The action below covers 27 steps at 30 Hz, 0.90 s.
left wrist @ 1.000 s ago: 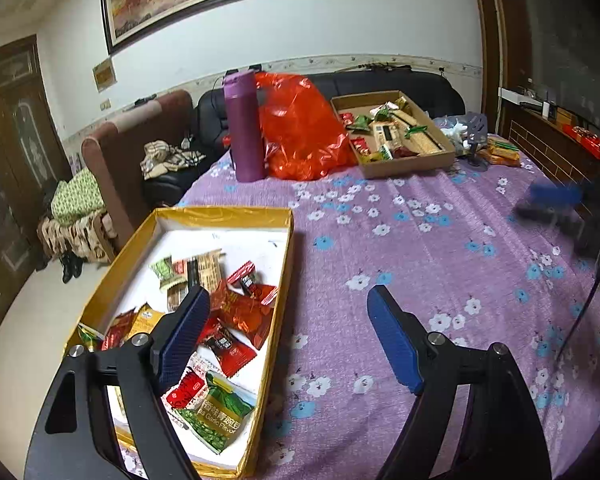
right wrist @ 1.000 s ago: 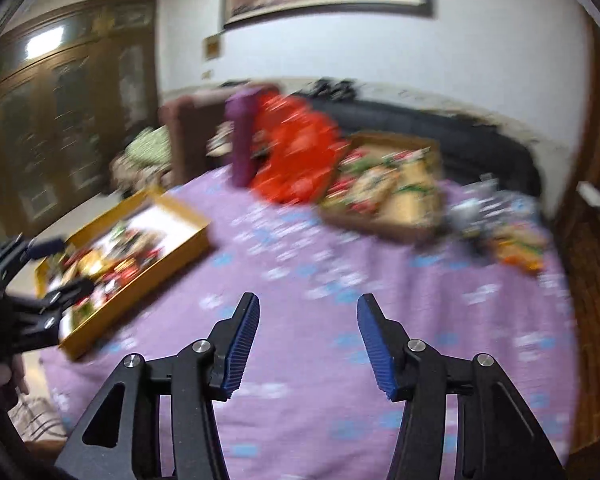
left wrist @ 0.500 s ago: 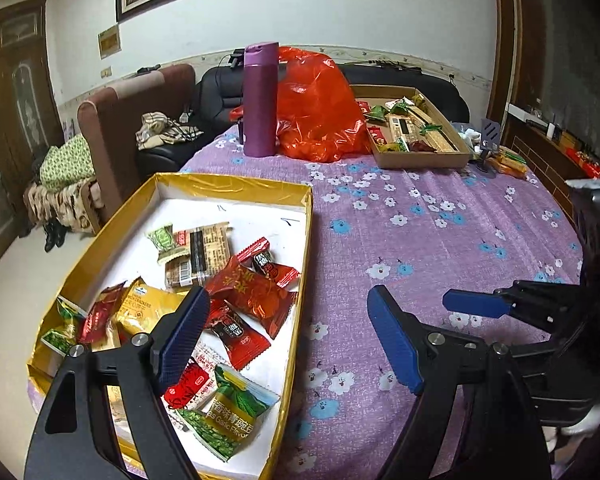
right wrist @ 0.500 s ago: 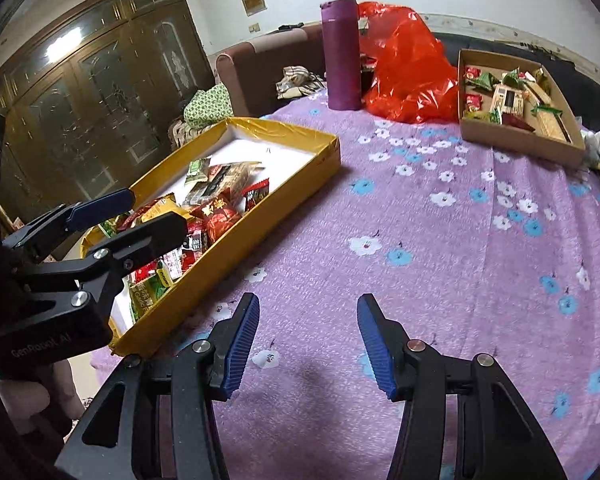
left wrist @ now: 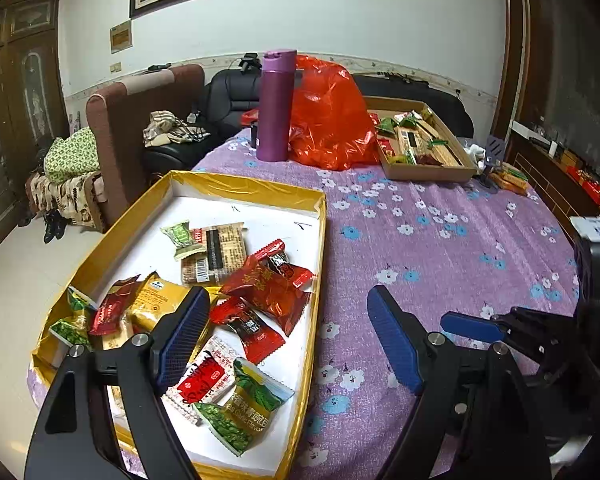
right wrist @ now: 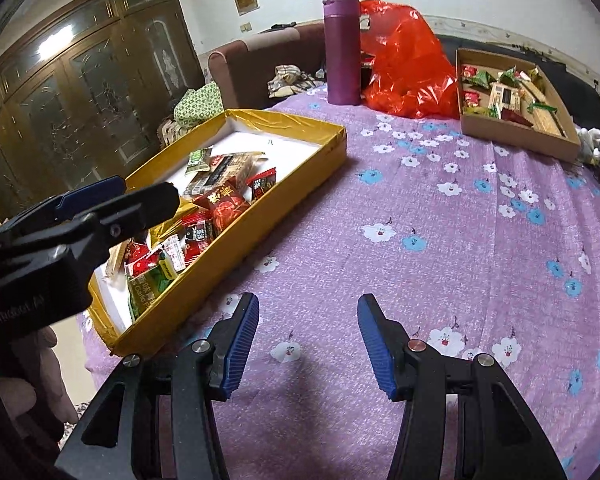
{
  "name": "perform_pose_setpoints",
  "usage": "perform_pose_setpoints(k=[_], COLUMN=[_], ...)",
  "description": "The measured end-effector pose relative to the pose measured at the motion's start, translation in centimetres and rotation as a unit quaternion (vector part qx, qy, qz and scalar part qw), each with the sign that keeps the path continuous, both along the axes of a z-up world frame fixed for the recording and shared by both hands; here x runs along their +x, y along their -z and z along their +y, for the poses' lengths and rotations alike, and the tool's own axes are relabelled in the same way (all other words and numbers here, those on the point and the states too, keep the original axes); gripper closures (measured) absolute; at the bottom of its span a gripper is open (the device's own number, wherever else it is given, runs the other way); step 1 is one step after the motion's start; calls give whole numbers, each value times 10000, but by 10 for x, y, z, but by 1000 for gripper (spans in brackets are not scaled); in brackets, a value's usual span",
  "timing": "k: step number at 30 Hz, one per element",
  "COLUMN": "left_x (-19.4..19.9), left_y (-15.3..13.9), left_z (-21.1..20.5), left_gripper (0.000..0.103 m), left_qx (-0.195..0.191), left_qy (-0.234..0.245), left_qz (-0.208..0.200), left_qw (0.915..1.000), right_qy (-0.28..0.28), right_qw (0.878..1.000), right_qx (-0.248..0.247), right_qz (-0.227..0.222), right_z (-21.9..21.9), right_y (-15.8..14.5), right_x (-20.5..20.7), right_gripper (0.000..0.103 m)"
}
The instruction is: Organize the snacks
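Both grippers, left gripper (left wrist: 288, 340) and right gripper (right wrist: 308, 346), have black frames, ribbed blue pads, silver screws; faint grey lettering marks the left body.

**Snacks in two boxes**

A gold box (left wrist: 320, 240) with a white floor lies at the near left of the bench; its far half is bare. Loose packets crowd the near half: a large red packet (left wrist: 270, 290), a brown barcoded wrapper (left wrist: 216, 254), a small green sachet (left wrist: 180, 236), a yellow cracker pack (left wrist: 156, 304), a green pea packet (left wrist: 244, 408). Well apart, at the far right, a cardboard box (left wrist: 432, 172) holds more mixed snacks.
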State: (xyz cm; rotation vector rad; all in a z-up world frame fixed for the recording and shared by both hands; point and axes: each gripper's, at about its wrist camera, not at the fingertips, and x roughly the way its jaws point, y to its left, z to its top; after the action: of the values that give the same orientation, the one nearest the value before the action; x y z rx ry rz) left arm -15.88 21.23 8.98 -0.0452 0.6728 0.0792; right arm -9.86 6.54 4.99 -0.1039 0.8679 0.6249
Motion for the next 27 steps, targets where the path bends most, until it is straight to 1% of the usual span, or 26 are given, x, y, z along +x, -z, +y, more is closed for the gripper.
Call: perform_pose_setpoints(k=[5,8,9,10,11,12,13,15,16,17,18,21,24,27], left_x=[-12,-29,-41,-49,-60,-68,-74,-87,-88,-87,-82,-77,-74,-72], left_y=[-9,-21,-29,-34,-41,-46,-48,-48,-47,-46,-44,-39,-36,-32], left_z=[0,0,-1,-1,-2,-2,-2,0,0,1,3,4,2,-4], left_gripper=[21,21,21,18,12,8,1,0,0,0,0,0,0,0], left_qx=[117,198,255,287,318,302,271,168,143,118,47,-93,-228,-267], left_qy=[-174,-346,-447,-491,-571,-637,-702,-903,-951,-933,-896,-862,-797,-727], left_qz=[-301,-814,-1136,-1327,-1583,-1735,-1856,-2062,-2074,-2023,-1840,-1493,-1373,-1268], left_qw=[9993,9959,9922,9895,9852,9823,9797,9742,9735,9748,9788,9850,9871,9889], right_qy=[82,82,83,84,84,79,72,48,42,40,38,37,50,77], right_qw=[9998,9996,9994,9992,9987,9983,9977,9963,9955,9946,9939,9928,9925,9926], right_qx=[52,113,128,144,165,180,196,211,218,235,251,313,342,399], right_qz=[-168,-242,-294,-364,-469,-550,-643,-832,-917,-1014,-1073,-1152,-1176,-1144], right_z=[-1,-3,-4,-5,-6,-6,-7,-8,-9,-11,-12,-17,-22,-28], right_y=[-3,-6,-8,-10,-14,-17,-20,-27,-30,-33,-36,-40,-41,-40], right_x=[-13,-22,-24,-28,-32,-36,-40,-49,-53,-58,-62,-71,-78,-82], right_gripper=[50,50,50,50,50,50,50,50,50,50,49,48,48,48])
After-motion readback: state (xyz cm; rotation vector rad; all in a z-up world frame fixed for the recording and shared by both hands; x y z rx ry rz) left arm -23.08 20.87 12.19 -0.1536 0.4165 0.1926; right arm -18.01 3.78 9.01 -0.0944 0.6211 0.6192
